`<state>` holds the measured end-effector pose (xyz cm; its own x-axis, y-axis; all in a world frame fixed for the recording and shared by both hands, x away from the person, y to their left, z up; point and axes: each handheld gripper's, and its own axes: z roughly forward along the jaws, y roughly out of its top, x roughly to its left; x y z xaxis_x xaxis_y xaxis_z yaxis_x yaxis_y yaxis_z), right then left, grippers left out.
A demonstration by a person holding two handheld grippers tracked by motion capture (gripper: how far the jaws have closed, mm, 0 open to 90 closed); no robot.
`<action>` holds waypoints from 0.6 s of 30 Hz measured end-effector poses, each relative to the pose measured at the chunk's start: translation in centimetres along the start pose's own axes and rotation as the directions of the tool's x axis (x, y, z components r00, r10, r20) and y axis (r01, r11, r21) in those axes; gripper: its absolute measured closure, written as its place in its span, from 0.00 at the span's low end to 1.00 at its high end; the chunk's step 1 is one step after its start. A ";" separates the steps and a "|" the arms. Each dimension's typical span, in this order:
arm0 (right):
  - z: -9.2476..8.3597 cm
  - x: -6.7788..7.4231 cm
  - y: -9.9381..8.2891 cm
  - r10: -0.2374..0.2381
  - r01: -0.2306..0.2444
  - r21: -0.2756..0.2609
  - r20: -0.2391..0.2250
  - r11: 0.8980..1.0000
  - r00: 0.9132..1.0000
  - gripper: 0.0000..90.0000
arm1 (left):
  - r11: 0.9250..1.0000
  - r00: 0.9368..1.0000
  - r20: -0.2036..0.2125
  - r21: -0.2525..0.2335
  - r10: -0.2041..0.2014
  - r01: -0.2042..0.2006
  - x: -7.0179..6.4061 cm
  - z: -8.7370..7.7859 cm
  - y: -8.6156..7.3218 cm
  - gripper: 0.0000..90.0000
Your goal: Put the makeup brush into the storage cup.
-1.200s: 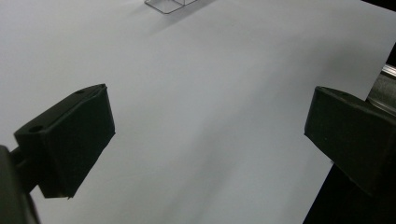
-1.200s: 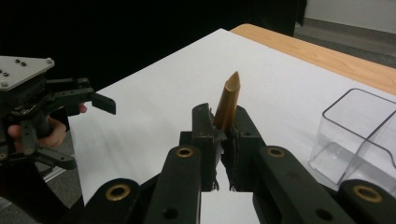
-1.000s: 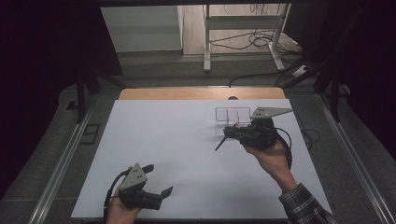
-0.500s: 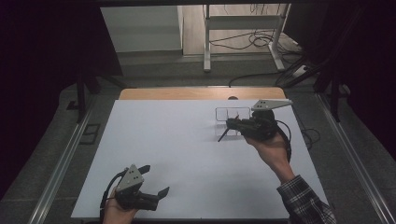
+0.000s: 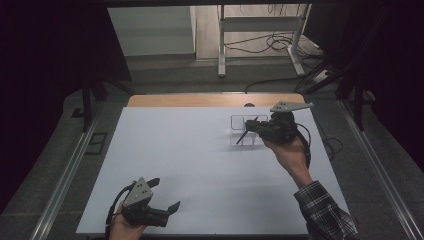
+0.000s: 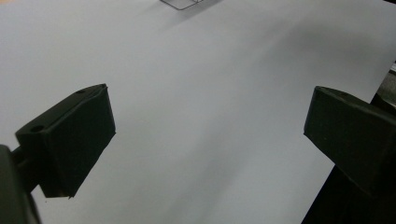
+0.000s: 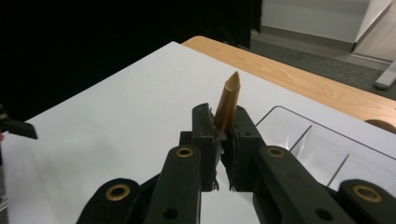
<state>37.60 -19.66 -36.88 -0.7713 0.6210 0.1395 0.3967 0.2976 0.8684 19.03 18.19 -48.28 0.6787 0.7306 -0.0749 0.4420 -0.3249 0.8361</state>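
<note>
My right gripper (image 5: 251, 128) is shut on a thin brown pointed stick like a pencil (image 7: 229, 97), whose tip stands up past the jaws (image 7: 224, 126). In the high view the stick (image 5: 242, 137) slants across a clear compartment tray (image 5: 240, 119) at the far right of the white sheet, and the gripper hovers at the tray's right side. The tray's dividers (image 7: 322, 140) lie just right of the jaws in the right gripper view. My left gripper (image 5: 165, 194) rests near the front left edge, open with nothing between its pads (image 6: 74, 140).
A white sheet (image 5: 200, 160) covers the table, with a strip of bare wood (image 5: 200, 100) along the far edge. A corner of the clear tray (image 6: 180, 3) sits at the top of the left gripper view. Metal rails (image 5: 65, 175) flank the table.
My right gripper has carried the stick away from me and a little right, to the clear tray. The left gripper has stayed in place.
</note>
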 end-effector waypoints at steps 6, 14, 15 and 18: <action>0.2 -0.5 0.3 0.005 -0.004 -0.013 0.024 1.000 1.000 0.92 | 1.000 1.000 -0.001 -0.003 -0.004 0.004 0.1 -0.1 0.0 0.02; 0.5 -1.2 0.8 0.008 -0.006 -0.027 0.053 1.000 0.999 0.92 | 1.000 1.000 -0.007 -0.002 -0.007 0.007 0.2 -0.1 -0.1 0.02; 0.5 -1.3 0.9 0.007 -0.006 -0.031 0.056 0.999 0.998 0.92 | 1.000 1.000 -0.007 -0.002 -0.009 0.009 0.2 -0.1 -0.1 0.02; 0.7 -1.5 1.1 0.006 -0.004 -0.034 0.066 0.999 0.998 0.92 | 1.000 1.000 -0.010 -0.005 -0.011 0.011 0.3 -0.2 -0.1 0.02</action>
<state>39.57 -19.74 -36.44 -0.7343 0.6693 0.1134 0.3827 0.2702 0.8835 19.08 18.61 -48.28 0.6681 0.7399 -0.0788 0.4464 -0.3138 0.8380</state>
